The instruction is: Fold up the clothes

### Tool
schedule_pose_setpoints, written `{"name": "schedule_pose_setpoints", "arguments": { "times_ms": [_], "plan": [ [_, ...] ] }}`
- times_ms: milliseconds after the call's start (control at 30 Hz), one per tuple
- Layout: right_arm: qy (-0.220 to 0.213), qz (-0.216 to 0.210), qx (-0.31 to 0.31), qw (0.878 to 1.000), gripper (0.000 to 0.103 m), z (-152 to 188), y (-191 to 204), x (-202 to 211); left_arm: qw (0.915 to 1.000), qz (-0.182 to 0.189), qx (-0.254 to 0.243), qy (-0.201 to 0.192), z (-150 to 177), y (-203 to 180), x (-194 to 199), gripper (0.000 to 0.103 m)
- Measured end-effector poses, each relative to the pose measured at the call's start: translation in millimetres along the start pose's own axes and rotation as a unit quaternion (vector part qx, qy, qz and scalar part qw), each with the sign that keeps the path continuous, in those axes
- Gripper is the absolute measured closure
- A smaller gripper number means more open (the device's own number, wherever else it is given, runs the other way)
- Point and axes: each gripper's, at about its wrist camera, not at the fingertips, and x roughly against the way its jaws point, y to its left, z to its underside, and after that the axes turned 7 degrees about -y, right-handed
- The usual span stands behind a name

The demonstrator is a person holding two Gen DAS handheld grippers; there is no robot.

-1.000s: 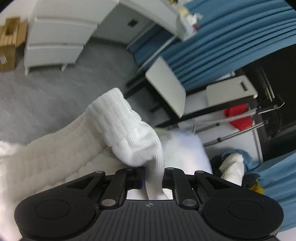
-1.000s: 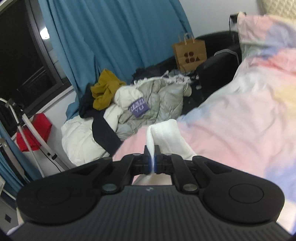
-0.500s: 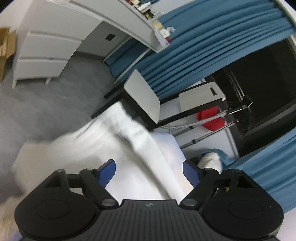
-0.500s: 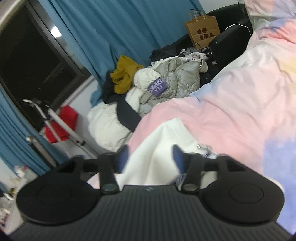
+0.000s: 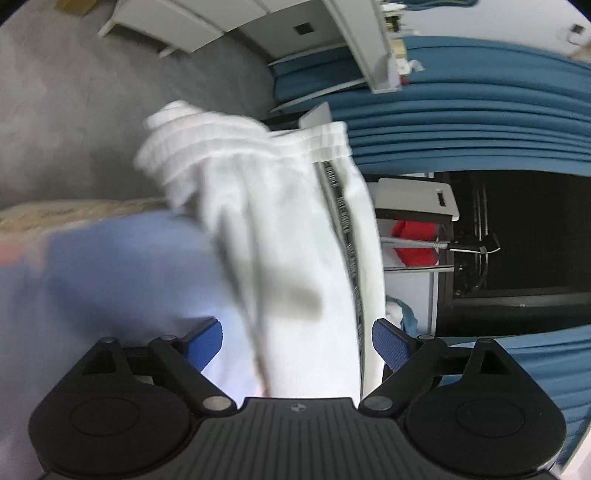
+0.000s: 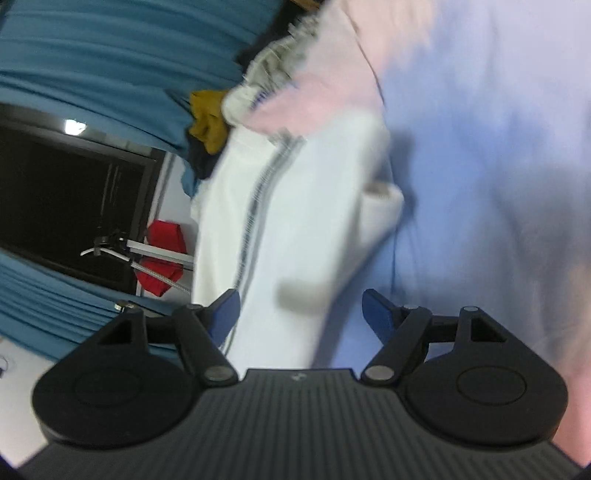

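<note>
A white zip-up garment point(image 5: 295, 236) with ribbed hem lies folded lengthwise on the pastel bedspread point(image 5: 110, 266), its zipper running along the right side. My left gripper point(image 5: 297, 341) is open just above the garment's near end, blue pads spread to either side. In the right wrist view the same white garment point(image 6: 295, 221) lies on the bedspread point(image 6: 480, 147). My right gripper point(image 6: 301, 308) is open over its near end and holds nothing. Both views are blurred by motion.
Blue curtains point(image 5: 461, 122), a dark window, a white desk and drawers point(image 5: 177, 22) and grey carpet point(image 5: 74, 110) lie beyond the bed. A pile of clothes point(image 6: 236, 99) and a rack with a red item point(image 6: 162, 247) stand by the window.
Both grippers let go of the white garment and opened wide. The garment dropped onto the bedspread. Both cameras have rolled and swung over the bed.
</note>
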Motion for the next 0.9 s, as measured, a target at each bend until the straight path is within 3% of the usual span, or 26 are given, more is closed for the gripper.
{"name": "schedule_pose_setpoints", "arguments": {
  "times_ms": [133, 200, 267, 333, 467, 533, 700, 900],
  "plan": [
    [-0.027, 0.012, 0.017, 0.999, 0.028, -2.7, 4.4, -35.1, 0.9979, -0.019, -0.052, -0.033, -5.3, -9.4, -31.8, 0.017],
    [-0.060, 0.020, 0.019, 0.998, 0.040, -9.0, 8.6, -42.1, 0.9939, -0.048, -0.082, -0.056, -6.6, -22.3, -46.3, 0.025],
    [-0.080, 0.037, 0.029, 0.996, 0.081, -14.8, 13.4, -44.7, 0.9912, -0.076, -0.091, -0.060, -9.9, -30.2, -59.5, 0.043],
    [-0.088, 0.047, 0.050, 0.994, 0.087, -18.0, 19.5, -43.3, 0.9886, -0.091, -0.107, -0.055, -14.0, -35.3, -66.1, 0.064],
    [-0.106, 0.037, 0.088, 0.990, 0.088, -17.6, 34.6, -18.2, 0.9879, -0.080, -0.125, -0.046, -23.2, -41.4, -49.1, 0.084],
    [-0.111, 0.032, 0.097, 0.988, 0.089, -18.0, 44.4, -3.0, 0.9865, -0.072, -0.140, -0.047, -25.1, -46.4, -29.8, 0.088],
    [-0.129, 0.033, 0.107, 0.985, 0.089, -25.6, 52.8, 44.7, 0.9808, -0.056, -0.185, -0.025, -14.8, -80.8, 8.4, 0.090],
    [-0.146, 0.055, 0.072, 0.985, 0.089, -49.7, 18.3, 106.6, 0.9716, -0.039, -0.232, 0.026, 28.1, -99.5, 75.0, 0.090]
  ]
}}
